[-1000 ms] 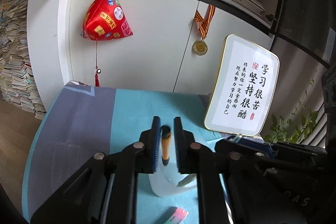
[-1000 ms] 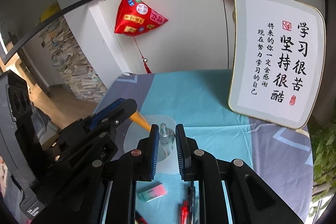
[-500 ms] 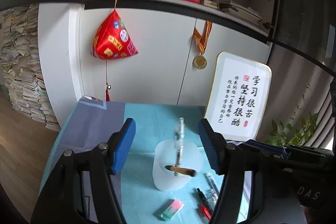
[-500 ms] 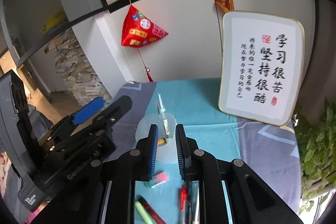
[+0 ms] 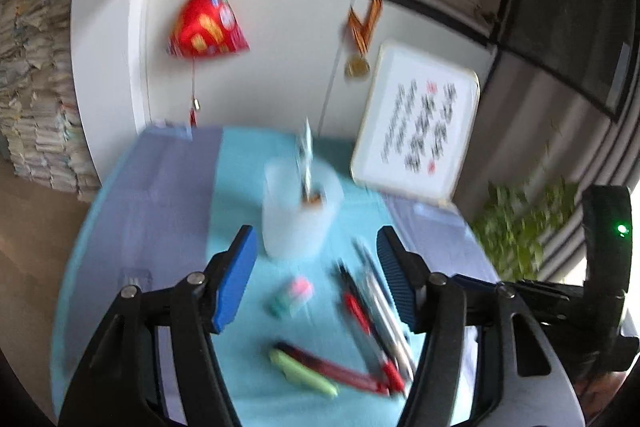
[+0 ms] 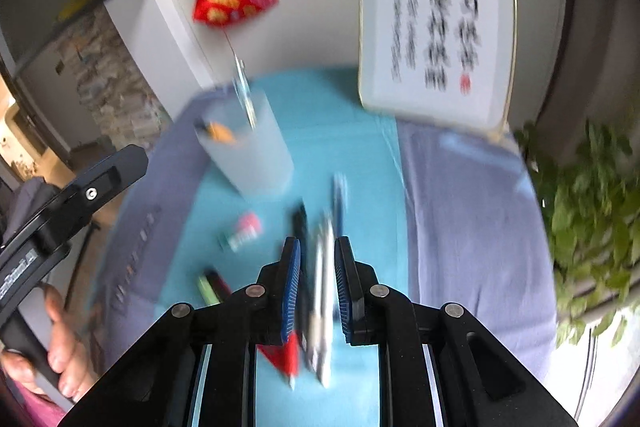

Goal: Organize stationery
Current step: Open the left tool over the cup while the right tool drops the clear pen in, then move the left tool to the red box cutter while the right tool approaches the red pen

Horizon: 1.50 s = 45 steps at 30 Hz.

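My right gripper (image 6: 317, 281) is nearly closed and empty, hovering over the loose pens (image 6: 322, 267), one white pen lined up in the gap between the fingers, so likely the next pick; contact unclear through the blur. Left gripper (image 5: 316, 267) is spread wide, empty, held clear. Cup (image 5: 300, 213) sits ahead of the left fingers, upright, with a clear pen and an orange one inside. Eraser (image 5: 294, 293) lies between the left fingers in view, markers (image 5: 316, 367) nearer me.
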Available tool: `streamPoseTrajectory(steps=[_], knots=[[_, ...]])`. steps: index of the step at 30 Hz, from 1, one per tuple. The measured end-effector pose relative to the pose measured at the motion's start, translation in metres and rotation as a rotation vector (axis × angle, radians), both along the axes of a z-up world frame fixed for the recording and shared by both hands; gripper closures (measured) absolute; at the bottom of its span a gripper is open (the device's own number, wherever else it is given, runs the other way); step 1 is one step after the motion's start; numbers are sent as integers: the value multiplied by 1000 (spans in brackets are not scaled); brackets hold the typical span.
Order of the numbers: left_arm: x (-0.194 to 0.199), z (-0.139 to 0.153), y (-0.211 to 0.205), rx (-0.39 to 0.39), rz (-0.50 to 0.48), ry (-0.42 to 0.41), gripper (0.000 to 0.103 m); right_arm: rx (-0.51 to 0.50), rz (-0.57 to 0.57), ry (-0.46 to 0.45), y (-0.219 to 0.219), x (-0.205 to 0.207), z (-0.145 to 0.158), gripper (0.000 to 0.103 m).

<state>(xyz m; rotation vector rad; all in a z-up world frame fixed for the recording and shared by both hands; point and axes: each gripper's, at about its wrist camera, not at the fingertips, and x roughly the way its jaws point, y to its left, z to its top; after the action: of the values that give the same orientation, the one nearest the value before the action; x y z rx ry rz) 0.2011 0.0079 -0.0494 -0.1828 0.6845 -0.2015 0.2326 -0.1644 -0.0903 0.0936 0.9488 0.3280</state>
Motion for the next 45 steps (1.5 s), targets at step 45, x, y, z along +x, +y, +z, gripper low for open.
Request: streamPoseTrajectory(steps=[45], knots=[[-28, -88, -33, 103, -144, 283, 68, -104, 40, 86, -27, -48, -57, 90]])
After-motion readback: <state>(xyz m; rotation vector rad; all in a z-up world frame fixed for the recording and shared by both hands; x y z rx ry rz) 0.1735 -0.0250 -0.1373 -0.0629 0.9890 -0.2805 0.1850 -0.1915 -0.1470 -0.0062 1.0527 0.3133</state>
